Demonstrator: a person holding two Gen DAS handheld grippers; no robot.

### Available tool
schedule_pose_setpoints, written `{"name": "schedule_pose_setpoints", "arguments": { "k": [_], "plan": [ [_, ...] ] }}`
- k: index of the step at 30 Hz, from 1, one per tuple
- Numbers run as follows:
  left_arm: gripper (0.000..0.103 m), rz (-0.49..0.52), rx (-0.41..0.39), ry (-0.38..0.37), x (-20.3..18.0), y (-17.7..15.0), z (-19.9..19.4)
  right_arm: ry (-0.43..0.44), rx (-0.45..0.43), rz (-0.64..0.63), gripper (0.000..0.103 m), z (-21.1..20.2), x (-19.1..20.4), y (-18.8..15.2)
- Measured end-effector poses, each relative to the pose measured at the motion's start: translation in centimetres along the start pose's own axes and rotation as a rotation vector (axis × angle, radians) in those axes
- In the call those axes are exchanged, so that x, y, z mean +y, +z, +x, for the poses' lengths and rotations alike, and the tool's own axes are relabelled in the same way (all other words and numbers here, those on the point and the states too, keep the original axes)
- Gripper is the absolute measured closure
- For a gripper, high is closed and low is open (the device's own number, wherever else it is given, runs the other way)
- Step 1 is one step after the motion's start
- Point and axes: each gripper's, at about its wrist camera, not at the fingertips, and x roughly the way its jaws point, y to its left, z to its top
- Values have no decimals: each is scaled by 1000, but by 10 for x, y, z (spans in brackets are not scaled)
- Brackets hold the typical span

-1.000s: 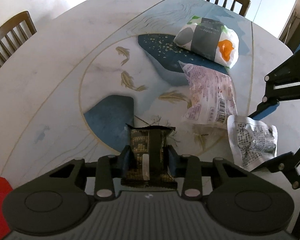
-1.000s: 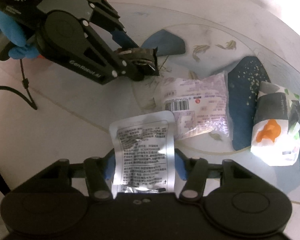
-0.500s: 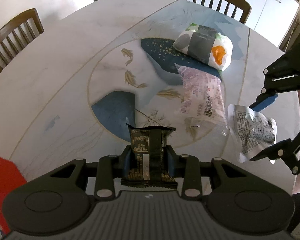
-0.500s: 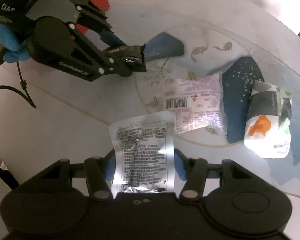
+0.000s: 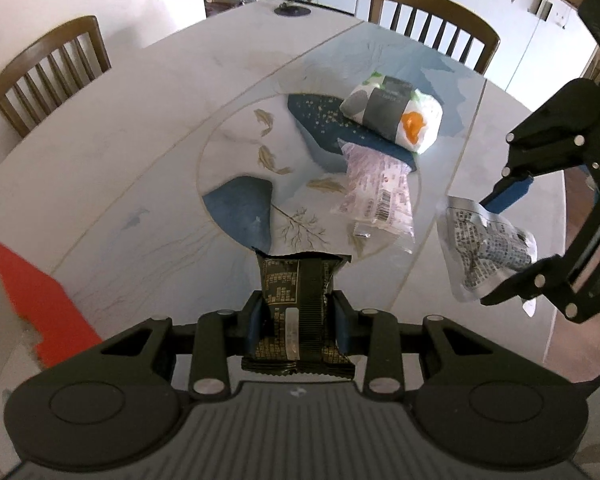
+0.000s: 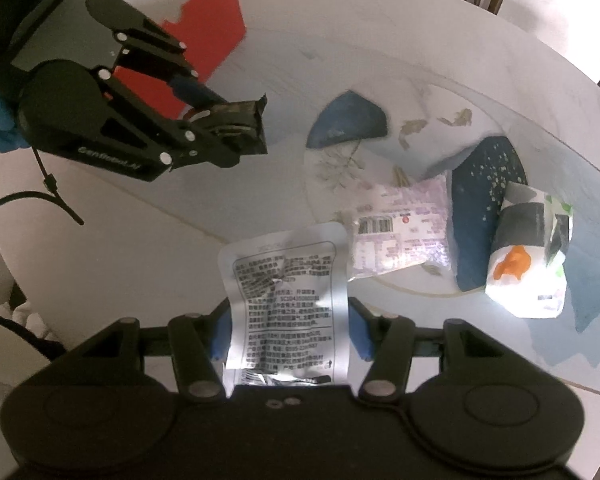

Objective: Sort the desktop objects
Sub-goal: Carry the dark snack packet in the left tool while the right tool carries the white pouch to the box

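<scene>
The dark snack packet [image 5: 298,300] looks light and crinkly, a sealed foil wrapper that likely slides if pinched at its slick face, so the hold across its lower body, below the crimped top edge, seems sound. It sits clamped between the blue pads of the left gripper [image 5: 298,316], jutting toward twelve o'clock, lifted above the table [image 5: 140,120].

The silver printed pouch [image 6: 286,300] seems equally light, limp and flat; it is pinched at its lower half by the right gripper [image 6: 288,332], its top flopping toward twelve.

On the table remain a purple-white bag [image 5: 376,200] and, just beyond it at one o'clock, a tissue pack [image 5: 396,114]. A red box [image 5: 40,304] lies at nine o'clock.
</scene>
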Motion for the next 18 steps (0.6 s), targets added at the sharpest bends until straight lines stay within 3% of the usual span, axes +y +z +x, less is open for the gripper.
{"name": "schedule_pose_setpoints", "arguments": {
  "k": [18],
  "plan": [
    [70, -42, -42, 43, 1, -31, -72, 13, -31, -51, 46, -32, 39, 28]
  ]
}}
